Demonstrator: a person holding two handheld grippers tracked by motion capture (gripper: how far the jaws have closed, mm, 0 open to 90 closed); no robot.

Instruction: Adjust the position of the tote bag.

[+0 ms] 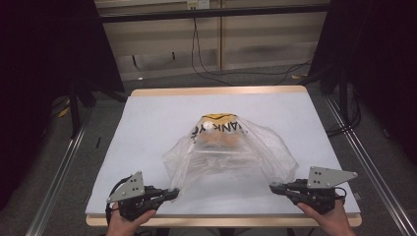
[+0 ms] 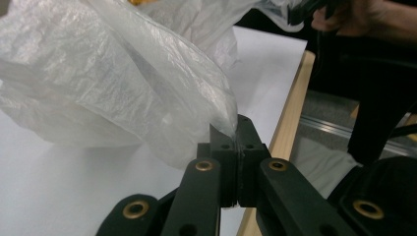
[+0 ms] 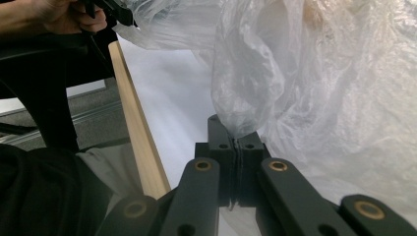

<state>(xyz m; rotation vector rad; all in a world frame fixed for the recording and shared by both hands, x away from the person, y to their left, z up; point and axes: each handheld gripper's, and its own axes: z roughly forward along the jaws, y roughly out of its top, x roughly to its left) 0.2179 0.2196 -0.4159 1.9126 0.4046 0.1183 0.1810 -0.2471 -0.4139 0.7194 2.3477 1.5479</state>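
Note:
A clear plastic bag [image 1: 231,152] lies in the middle of the white table [image 1: 147,118], stretched towards the near edge. Yellow and orange contents with black lettering [image 1: 216,130] show through its far part. My left gripper [image 1: 173,193] is at the near left, shut on the bag's left corner [image 2: 231,129]. At the near right, my right gripper [image 1: 273,187] is shut on the bag's right corner [image 3: 235,132]. In each gripper view the film bunches into the closed jaws. A bare hand holds each gripper at the table's front edge.
The table has a wooden rim [image 1: 221,90] and a near wooden edge [image 2: 287,128]. Metal rails [image 1: 59,167] run along both sides on the floor. Black cables [image 1: 206,69] lie beyond the far edge. Dark curtains flank the space.

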